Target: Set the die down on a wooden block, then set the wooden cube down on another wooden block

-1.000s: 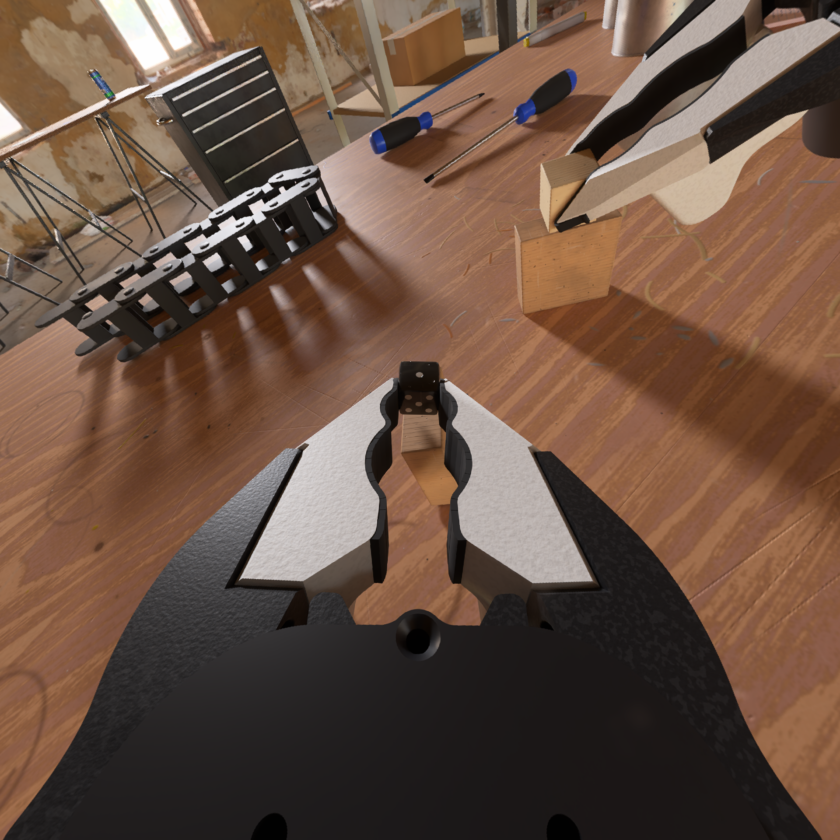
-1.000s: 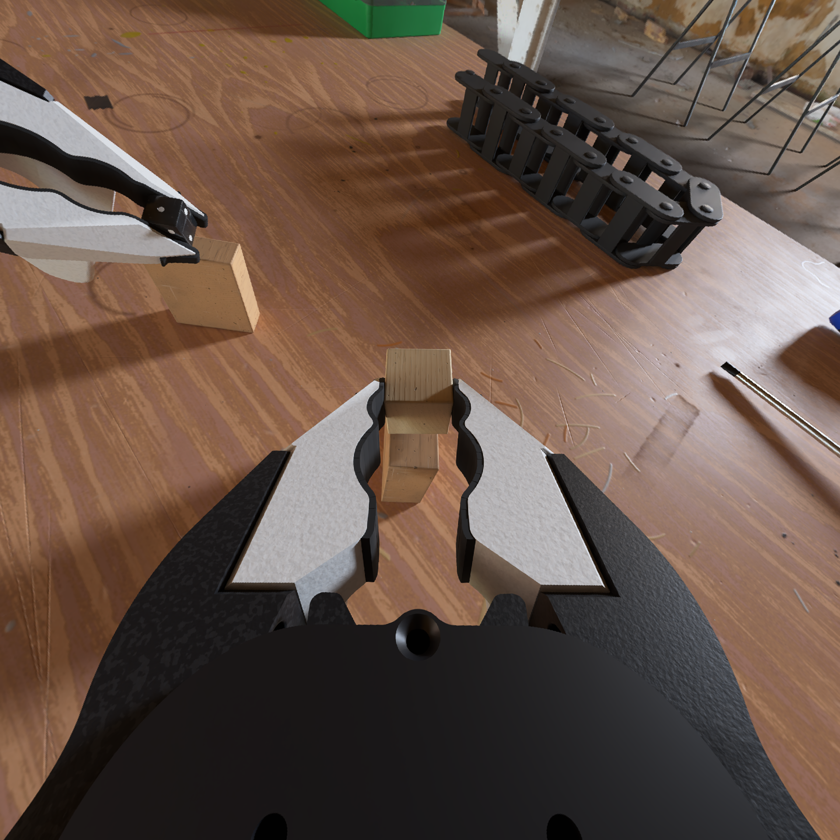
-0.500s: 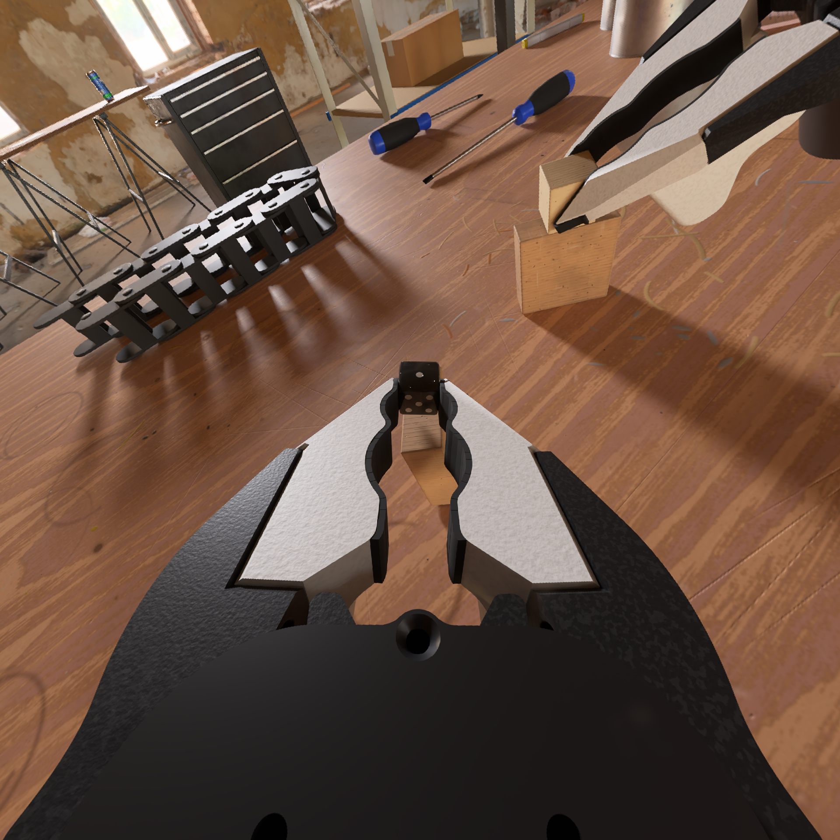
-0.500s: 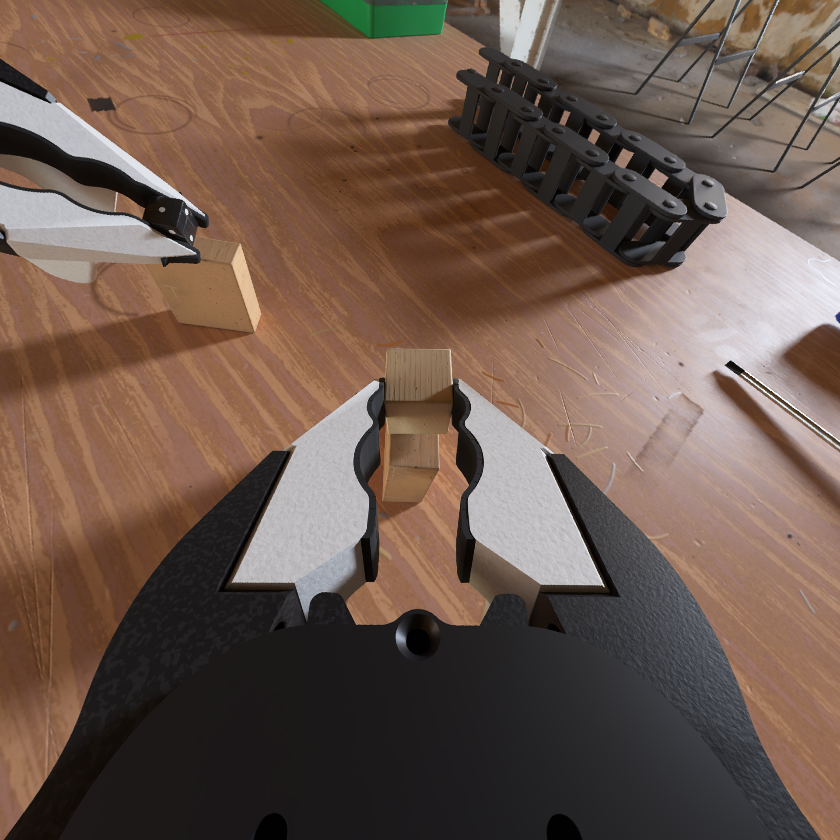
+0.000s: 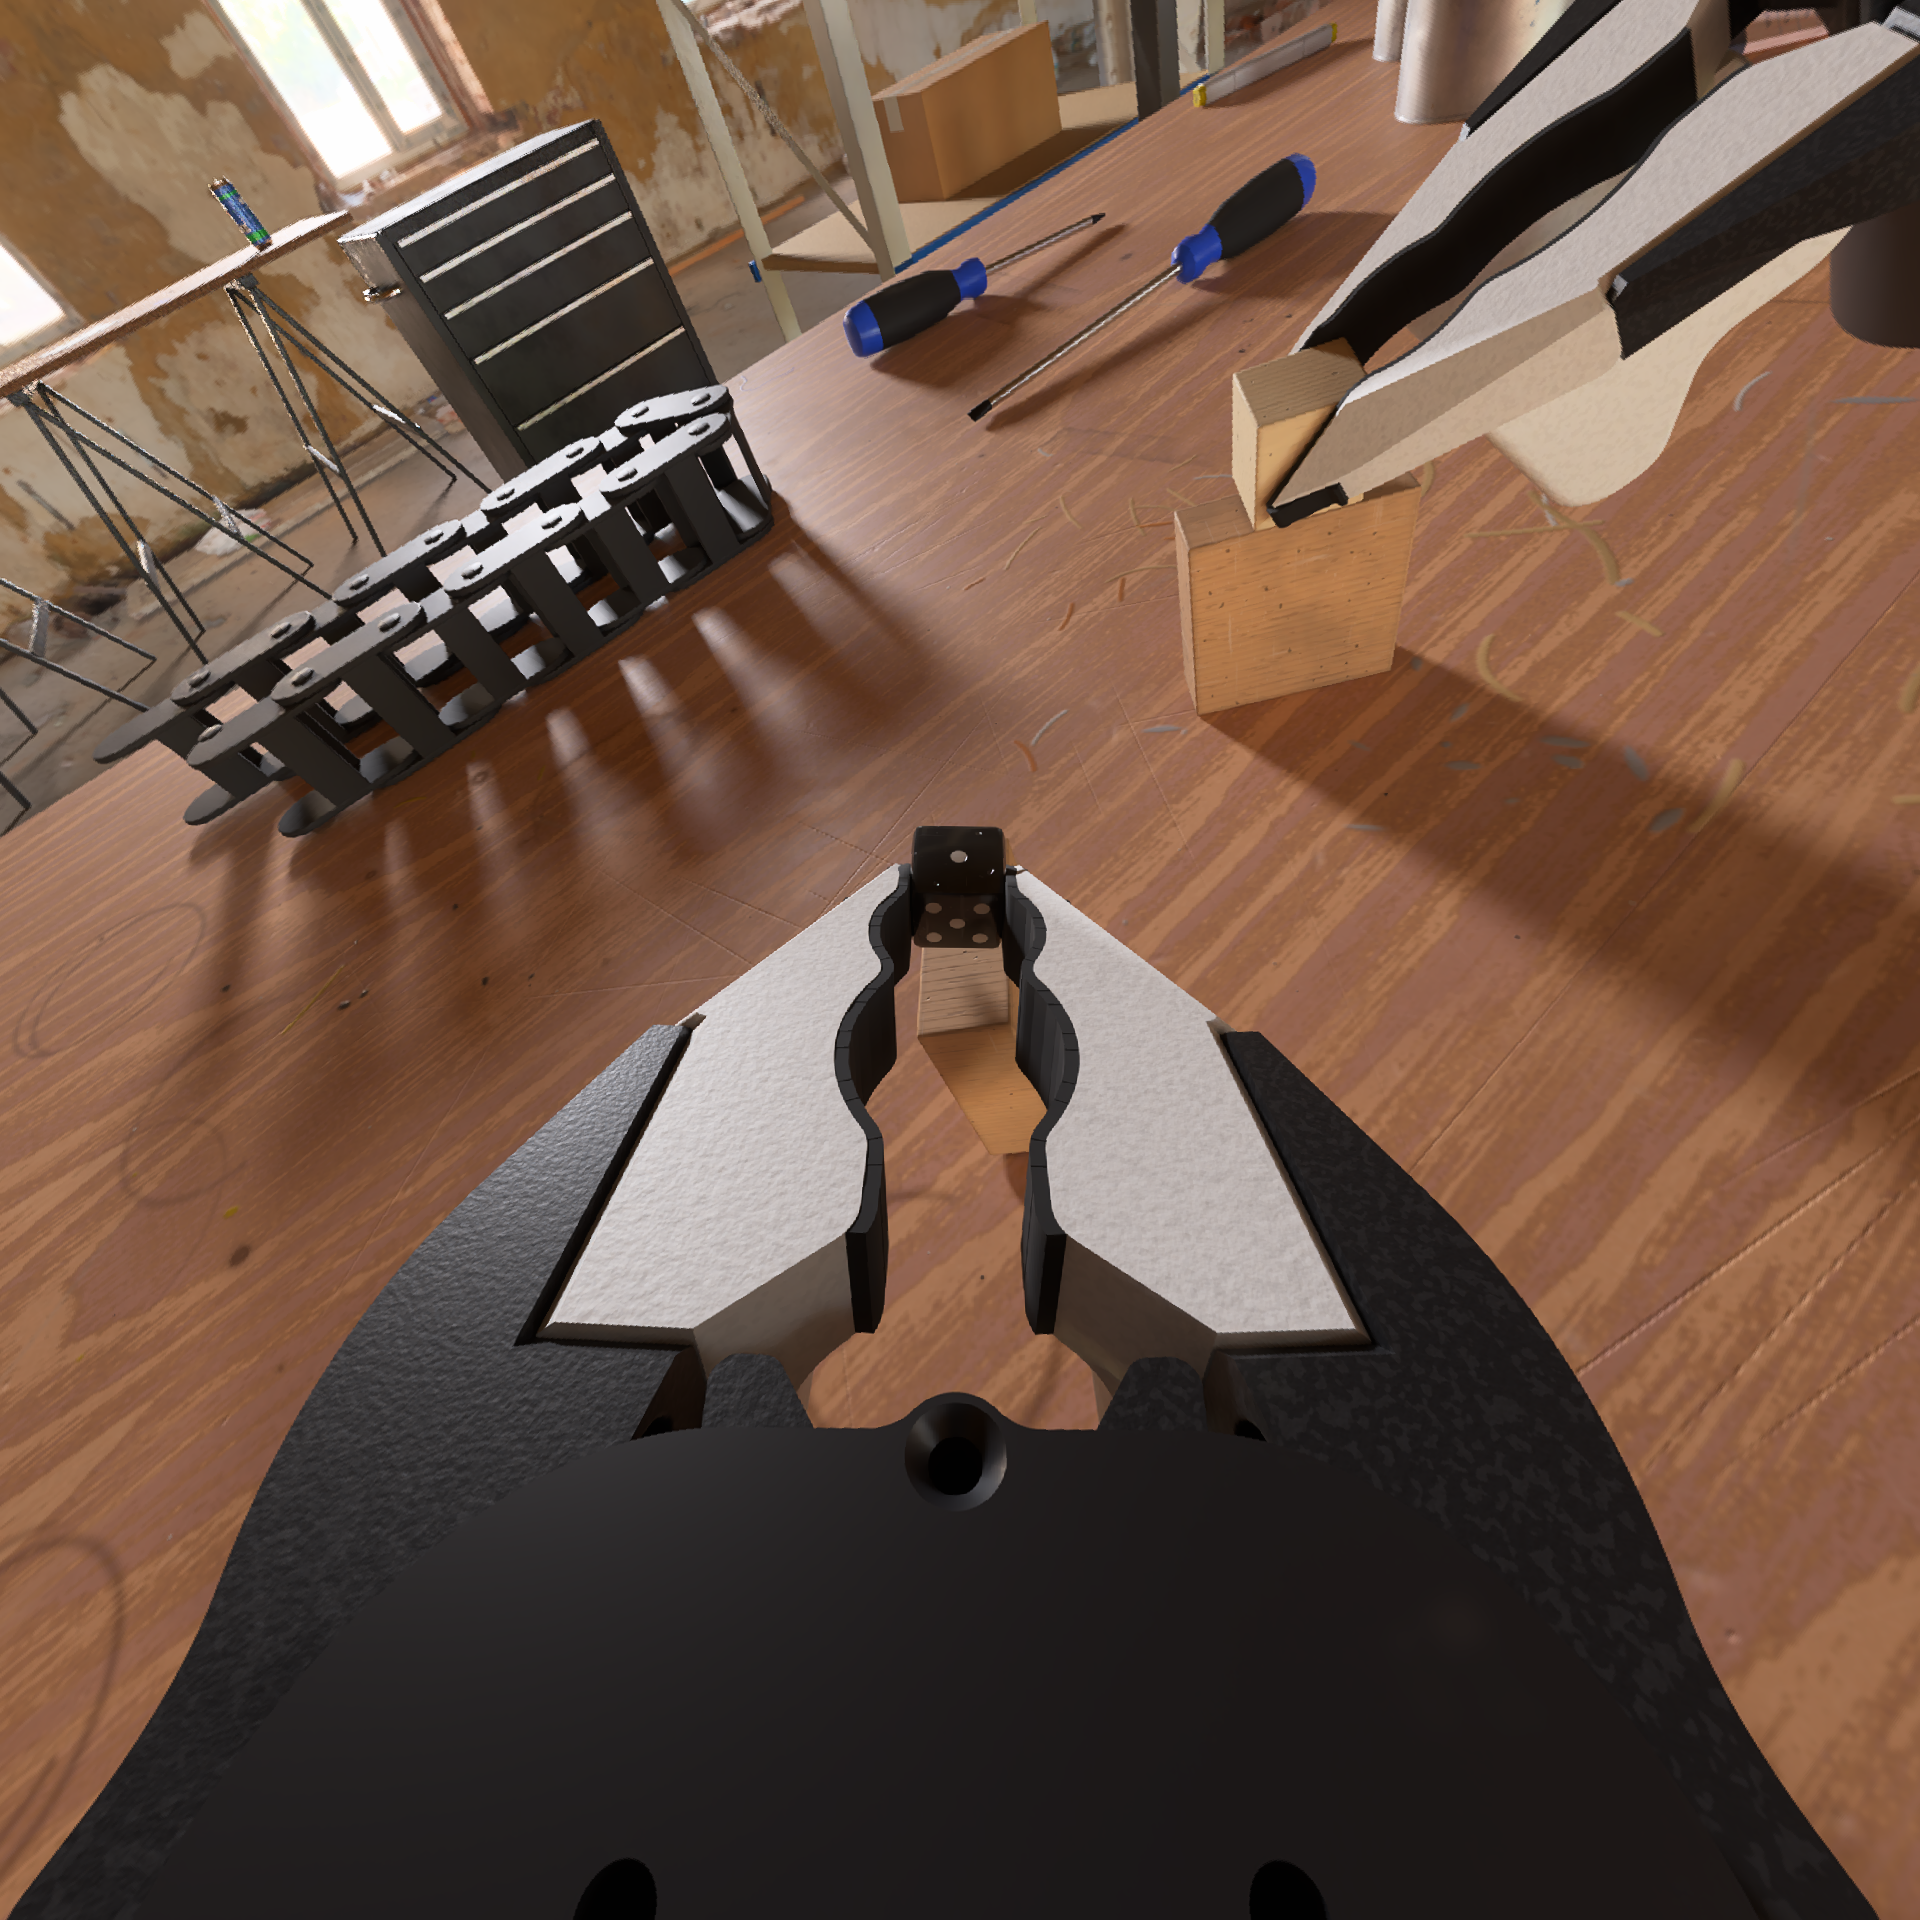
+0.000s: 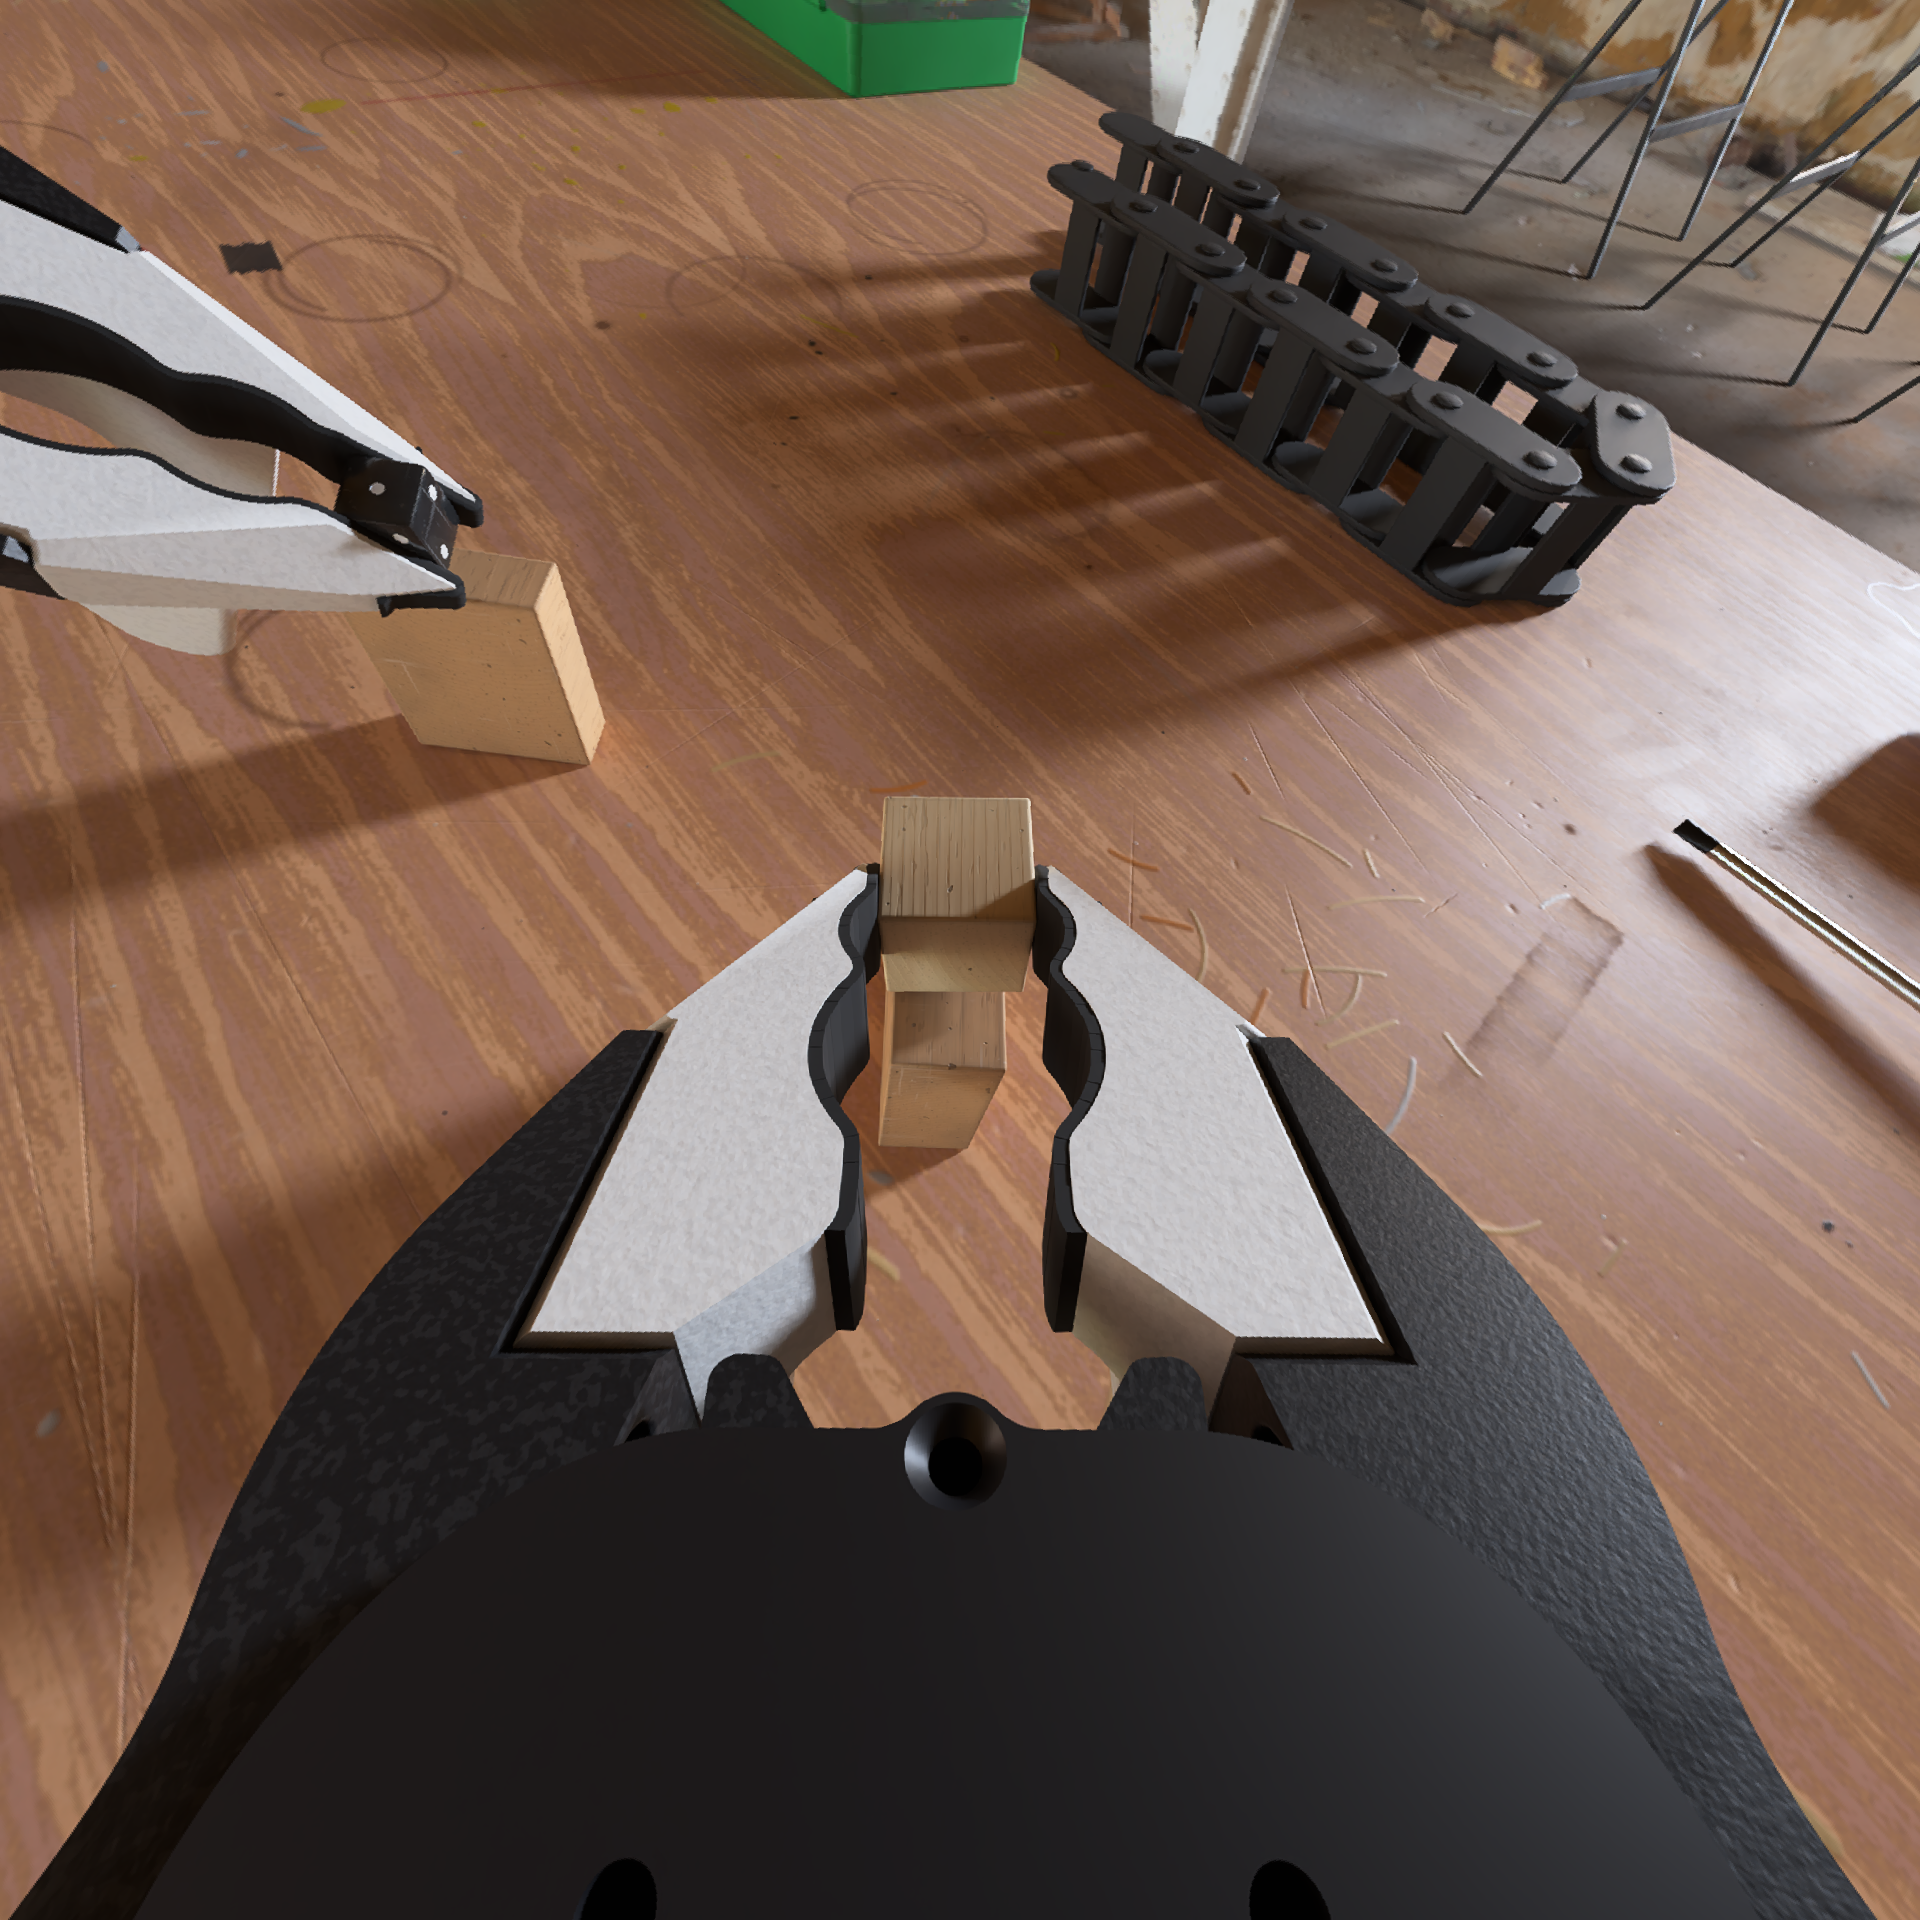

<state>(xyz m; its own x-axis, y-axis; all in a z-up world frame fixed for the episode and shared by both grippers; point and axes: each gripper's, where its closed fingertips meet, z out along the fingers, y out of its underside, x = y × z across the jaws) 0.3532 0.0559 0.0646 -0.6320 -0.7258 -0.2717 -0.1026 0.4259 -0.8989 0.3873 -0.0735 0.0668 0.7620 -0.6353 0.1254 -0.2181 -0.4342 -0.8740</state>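
Observation:
My left gripper (image 5: 958, 883) is shut on a small black die (image 5: 958, 904), held at its tips right over a wooden block (image 5: 971, 1049) standing on the table. From the right wrist view, the left gripper (image 6: 436, 540) holds the die (image 6: 400, 509) at the top near corner of that block (image 6: 488, 665); I cannot tell whether they touch. My right gripper (image 6: 956, 883) is shut on a wooden cube (image 6: 956, 862), which sits on top of a second wooden block (image 6: 940, 1070). The left wrist view shows the right gripper (image 5: 1320, 457), the cube (image 5: 1273, 426) and that block (image 5: 1294, 603).
A black cable chain (image 5: 447, 623) lies near the table's far edge and also shows in the right wrist view (image 6: 1351, 364). Two blue-and-black screwdrivers (image 5: 1236, 223) (image 5: 914, 301) lie beyond the blocks. A green box (image 6: 883, 42) stands at the back.
Almost nothing differs. The right wrist view has drifted very slightly; both grippers keep the same hold over their blocks.

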